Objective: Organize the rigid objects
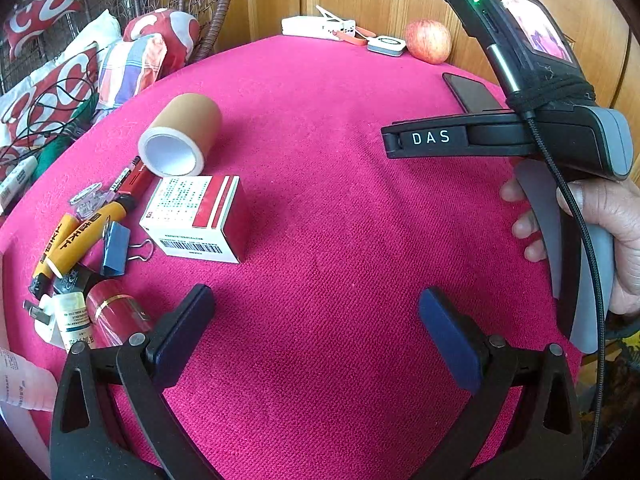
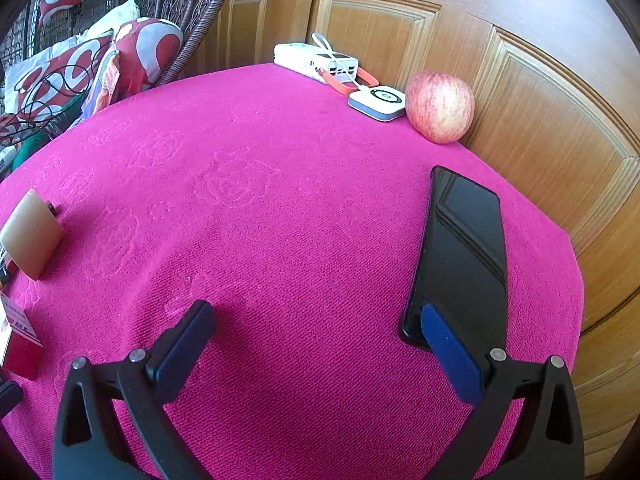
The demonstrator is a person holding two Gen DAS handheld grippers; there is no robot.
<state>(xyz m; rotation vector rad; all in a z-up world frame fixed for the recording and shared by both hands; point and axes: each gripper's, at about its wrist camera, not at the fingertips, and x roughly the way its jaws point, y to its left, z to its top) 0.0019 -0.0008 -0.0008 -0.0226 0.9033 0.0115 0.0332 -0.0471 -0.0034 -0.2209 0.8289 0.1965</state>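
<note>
Objects: white-and-red cardboard box (image 1: 196, 218), brown tape roll (image 1: 180, 134) on pink bench (image 1: 320, 208)
Left claw (image 1: 316, 336): released, empty
Right claw (image 2: 318, 344): released, empty

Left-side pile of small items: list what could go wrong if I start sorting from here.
1. The tape roll lies on its side, so a nudge could send it rolling.
2. The pile is tight: the binder clip sits against the orange marker, so the open left tongs may drag neighbours along.
3. The phone lies just ahead of the open right tongs, near the table edge; a bump could push it off.
</note>
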